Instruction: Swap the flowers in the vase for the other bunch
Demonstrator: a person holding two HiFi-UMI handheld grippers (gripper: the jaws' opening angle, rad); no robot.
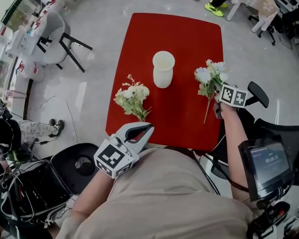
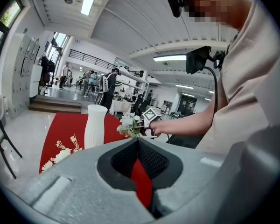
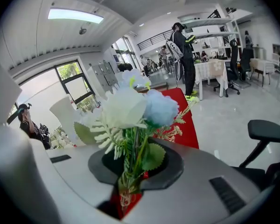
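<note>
Pale glossy floor surrounds a red desk (image 1: 189,34) with a white vase (image 1: 163,69) upright at its middle. Over the desk's right side, the right gripper (image 1: 219,101) has its jaws clamped on the stems of a blue-and-white bunch (image 1: 209,77). Its long axis runs near-to-far, leafy heads pointing away from the person. A cream bunch (image 1: 132,97) lies left of the vase. The left gripper (image 1: 145,129) hovers at the near edge, jaws together and empty.

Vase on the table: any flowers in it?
Empty. The vase has a bare mouth; the cream bunch lies beside it; the right tool holds the blue-white bunch.
</note>
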